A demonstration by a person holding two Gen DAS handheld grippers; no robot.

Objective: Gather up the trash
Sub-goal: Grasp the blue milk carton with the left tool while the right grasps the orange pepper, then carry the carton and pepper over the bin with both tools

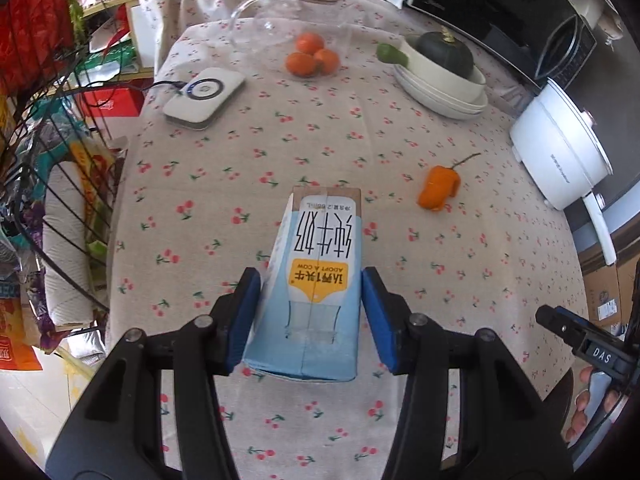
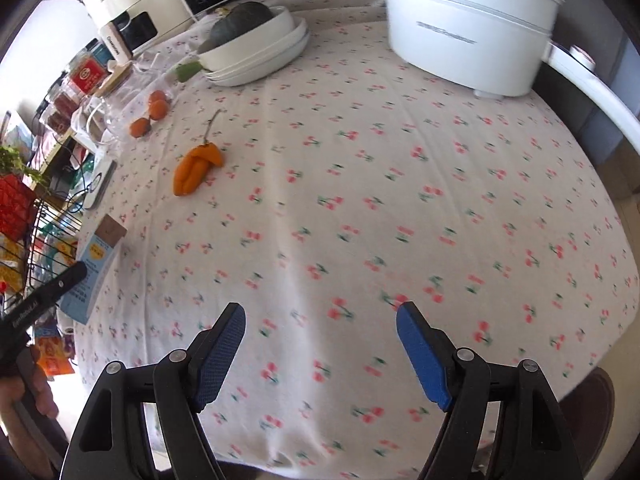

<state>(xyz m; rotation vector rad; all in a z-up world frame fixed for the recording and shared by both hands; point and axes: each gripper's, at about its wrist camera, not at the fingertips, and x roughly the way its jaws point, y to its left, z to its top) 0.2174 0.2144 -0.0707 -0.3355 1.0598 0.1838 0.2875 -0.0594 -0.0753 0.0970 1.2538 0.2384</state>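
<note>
At the far left a black wire rack [image 1: 52, 184] stuffed with packets and paper rolls stands beside the counter [image 1: 320, 152], which wears a cherry-print cloth. Next comes the left claw [image 1: 310, 316], its blue pads [image 1: 244, 320] set on either side of a pale blue milk carton [image 1: 312, 292]; the pads sit right against the carton's long side walls, though whether they are truly squeezing it or only touching I cannot tell. The carton lies flat on the cloth near the counter's left edge, its brown cardboard end pointing away from the claw. It is likely empty and so light, with thin paperboard walls that would buckle under a hard pinch and a coated skin that may slide; gripping across the narrow width near the middle, where the pads now stand, seems the sound place. Further right an orange pepper [image 1: 438, 188] lies alone on the cloth, well apart from the carton, soft and irregular. Behind it are stacked white dishes [image 1: 440, 92] carrying a dark squash. A white electric pot [image 1: 560, 148] sits at the right edge. The right claw [image 2: 320, 348] hangs over bare cloth, pads wide apart, holding nothing.
</note>
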